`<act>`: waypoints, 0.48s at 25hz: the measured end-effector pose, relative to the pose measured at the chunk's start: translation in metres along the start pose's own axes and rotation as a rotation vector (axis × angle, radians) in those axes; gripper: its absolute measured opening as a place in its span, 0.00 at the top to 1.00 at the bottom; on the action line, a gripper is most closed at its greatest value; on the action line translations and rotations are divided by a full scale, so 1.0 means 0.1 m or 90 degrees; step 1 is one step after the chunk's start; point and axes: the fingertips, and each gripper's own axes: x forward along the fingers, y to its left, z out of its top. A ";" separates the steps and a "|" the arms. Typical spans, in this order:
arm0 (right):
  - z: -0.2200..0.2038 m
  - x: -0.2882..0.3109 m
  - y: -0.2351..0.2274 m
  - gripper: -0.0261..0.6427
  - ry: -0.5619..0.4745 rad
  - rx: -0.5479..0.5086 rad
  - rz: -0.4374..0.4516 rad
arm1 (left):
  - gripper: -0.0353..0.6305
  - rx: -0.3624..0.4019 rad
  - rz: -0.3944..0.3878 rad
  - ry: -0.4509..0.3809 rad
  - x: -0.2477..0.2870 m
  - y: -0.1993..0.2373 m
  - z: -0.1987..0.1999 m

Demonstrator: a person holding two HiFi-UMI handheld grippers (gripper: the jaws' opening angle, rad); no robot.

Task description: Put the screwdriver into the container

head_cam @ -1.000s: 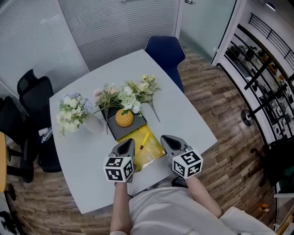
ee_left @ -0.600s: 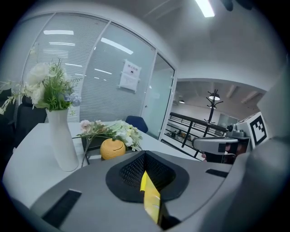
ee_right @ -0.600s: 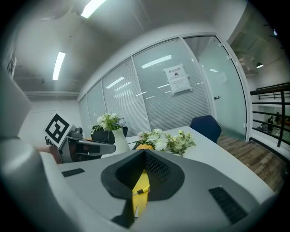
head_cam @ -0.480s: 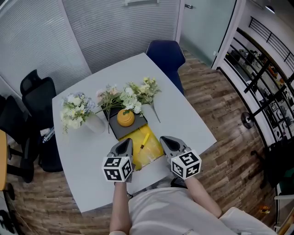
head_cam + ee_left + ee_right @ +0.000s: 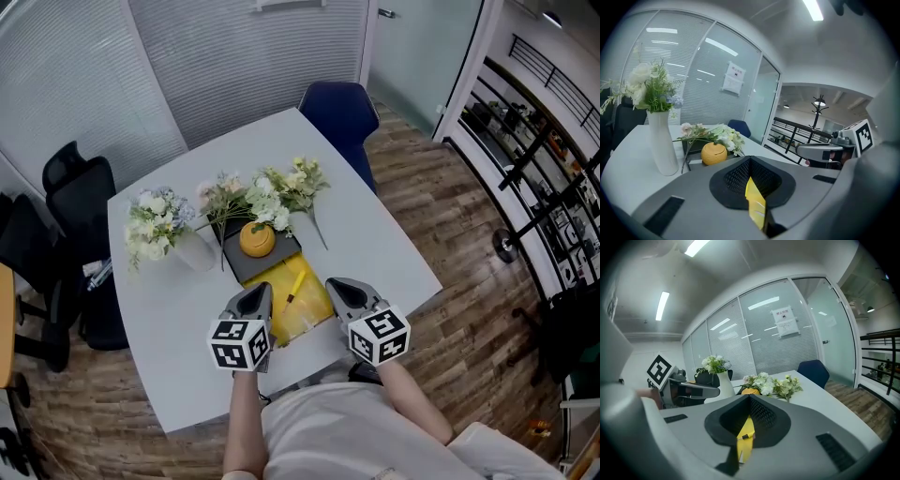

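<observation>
**A:** Where's the screwdriver point(image 5: 294, 287)?

**B:** Flat on the yellow sheet point(image 5: 317, 306), near the front of the white tabletop point(image 5: 380, 234). It's outside the dark container point(image 5: 267, 263), just beside that container's near edge.

**A:** And what's in the container?

**B:** 1 orange pumpkin-shaped pot point(image 5: 254, 240), at its far end. Loose flower stems point(image 5: 281, 190) lie across the tabletop behind it, and a white vase point(image 5: 194, 253) of flowers stands to the left.

**A:** What about the 2 grippers?

**B:** The left gripper point(image 5: 260, 291) is clenched, with nothing caught in its jaws. The sliver of yellow in the slit is only the sheet beyond it. The right gripper point(image 5: 337, 284) looks the same: jaws together and empty (through its slit you can just pick out the screwdriver lying on the yellow).

**A:** How are they placed?

**B:** They sit over the near part of the sheet, 1 on each side. Both point toward the container, and neither touches the screwdriver.
</observation>
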 end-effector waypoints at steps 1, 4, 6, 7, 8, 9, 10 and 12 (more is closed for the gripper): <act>0.01 -0.01 0.00 0.94 -0.001 -0.001 0.000 | 0.94 0.003 -0.001 0.000 0.00 -0.01 0.00; 0.02 -0.03 0.00 0.94 -0.002 -0.008 -0.001 | 0.94 0.004 -0.002 -0.001 0.00 -0.03 0.00; 0.02 -0.03 0.00 0.94 -0.003 -0.010 -0.003 | 0.94 0.003 -0.003 -0.002 0.00 -0.02 0.00; 0.02 -0.04 0.00 0.94 -0.004 -0.009 -0.003 | 0.94 0.002 -0.003 -0.003 0.00 -0.02 0.00; 0.02 -0.04 0.00 0.94 -0.006 -0.007 -0.003 | 0.94 0.002 -0.003 -0.003 -0.01 -0.02 0.00; 0.01 -0.04 0.00 0.94 -0.006 -0.005 -0.003 | 0.94 0.002 -0.002 -0.004 -0.01 -0.01 0.00; 0.01 -0.04 0.00 0.94 -0.006 -0.004 -0.003 | 0.94 0.001 -0.001 -0.004 -0.01 0.00 0.00; 0.01 -0.04 -0.01 0.94 -0.004 -0.003 -0.003 | 0.94 -0.002 0.000 -0.005 -0.01 0.01 0.00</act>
